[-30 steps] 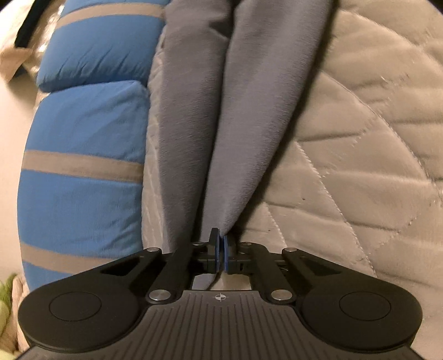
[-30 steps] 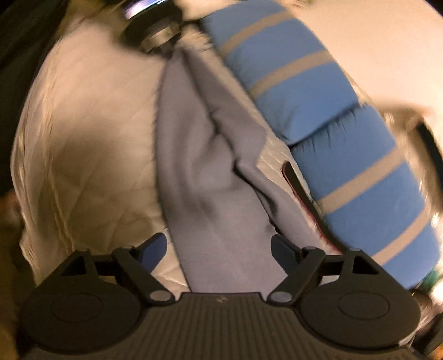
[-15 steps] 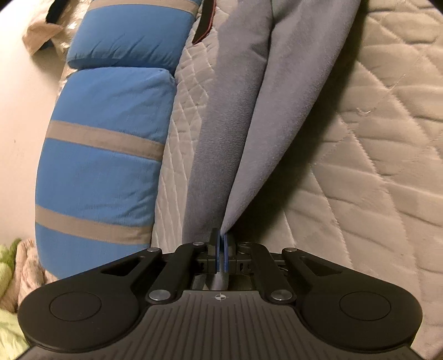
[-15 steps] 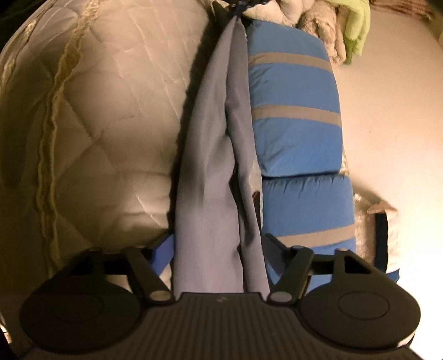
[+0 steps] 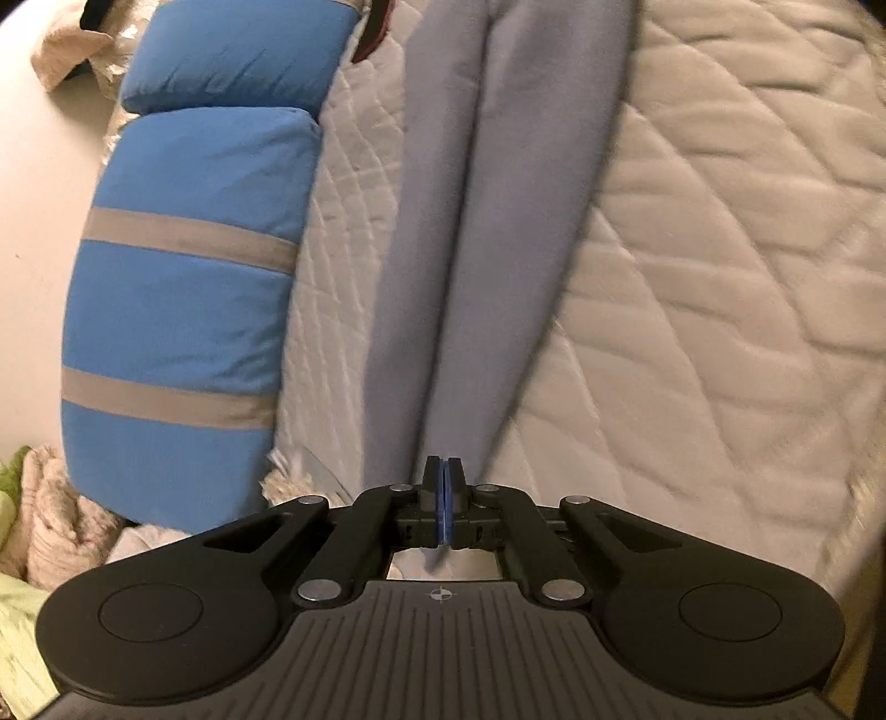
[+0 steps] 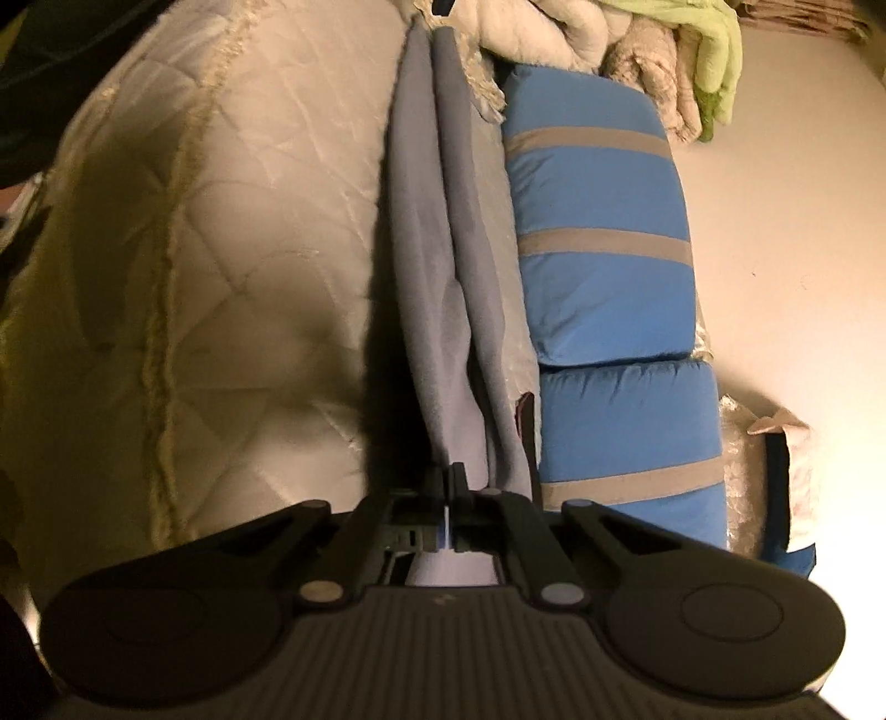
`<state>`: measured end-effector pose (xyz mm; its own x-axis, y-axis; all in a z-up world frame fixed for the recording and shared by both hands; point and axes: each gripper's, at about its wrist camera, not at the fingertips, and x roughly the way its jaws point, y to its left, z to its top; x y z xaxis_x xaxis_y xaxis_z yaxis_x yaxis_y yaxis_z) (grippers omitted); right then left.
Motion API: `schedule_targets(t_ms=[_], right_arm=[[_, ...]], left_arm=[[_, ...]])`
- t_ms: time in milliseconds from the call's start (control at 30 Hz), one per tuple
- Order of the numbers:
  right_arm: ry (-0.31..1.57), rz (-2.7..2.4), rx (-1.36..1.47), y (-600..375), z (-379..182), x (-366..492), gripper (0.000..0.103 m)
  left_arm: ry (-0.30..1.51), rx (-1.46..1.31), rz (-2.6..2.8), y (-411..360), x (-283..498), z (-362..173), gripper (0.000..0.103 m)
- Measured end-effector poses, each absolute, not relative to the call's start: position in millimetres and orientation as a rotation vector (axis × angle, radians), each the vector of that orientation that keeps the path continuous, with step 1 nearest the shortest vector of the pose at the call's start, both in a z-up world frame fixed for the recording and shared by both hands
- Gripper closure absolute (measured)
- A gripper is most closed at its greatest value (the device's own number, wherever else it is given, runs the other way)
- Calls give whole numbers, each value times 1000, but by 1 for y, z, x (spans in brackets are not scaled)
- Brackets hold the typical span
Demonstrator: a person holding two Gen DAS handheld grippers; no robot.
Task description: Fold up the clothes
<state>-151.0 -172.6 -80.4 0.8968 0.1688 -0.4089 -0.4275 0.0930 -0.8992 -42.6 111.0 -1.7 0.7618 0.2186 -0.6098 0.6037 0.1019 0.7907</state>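
Over the quilted bedspread [image 5: 720, 310], a grey garment [image 5: 487, 232] hangs stretched in a long, narrow double fold between the two grippers. The left gripper [image 5: 443, 487] has its jaws pressed together on one end of the cloth, and the right gripper [image 6: 447, 487] is likewise clamped on the opposite end. From the left wrist the garment widens as it runs away toward the top of the picture, with a dark reddish strap [image 5: 374, 33] showing beside it near the blue pillows [image 5: 183, 310]. The right wrist view alone shows the far end of the cloth narrowing to a point at the top, a heap of pale and green clothes [image 6: 664, 50] beyond the pillows, and a dark shadow cast on the bedspread just left of the garment. Grey-striped pillows run alongside the garment, close on one side. On the other side the bedspread lies broad and bare out to its stitched border [image 6: 160, 310]. Beyond the pillows is a plain pale wall [image 6: 792, 194].
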Motion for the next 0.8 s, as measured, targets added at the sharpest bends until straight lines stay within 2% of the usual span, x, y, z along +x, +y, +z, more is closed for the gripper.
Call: schedule_targets(t_ms=[100,233,300,333,367,400,433,467,600,800], right_arm=[[217,465,-1411,-175,-78,-157,103],[223,482,-1404,-172,-78,-162,103],[240,463,-1412,-170,-82,-162,100],[249,451,-1416,-168,-83,-162,85],[260,445,-1422,-167,-85,-160,78],[267,442,-1425,-167,-87,-160,74],[267,436,-1424,-166,-88,-159,64],[265,432,-1425,-166,-90,-159,59],[267,403,-1450,-165,-97,-154,56],[278,403,-1461,-164,-103,-152,40]], left_arm=[[728,1469,-328,120,-56,1,103],[640,1474,-284,129,-65,-3,98],[630,1445,-276,131,-61,-7,80],[624,1437,-277,131,-60,-8,57],[613,1435,-294,130,-60,-10,46],[604,1437,-313,129,-60,-12,45],[605,1438,-323,128,-59,-14,45],[606,1439,-322,126,-56,-16,45],[604,1416,-305,126,-41,-17,45],[563,1456,-338,129,-28,-23,45]])
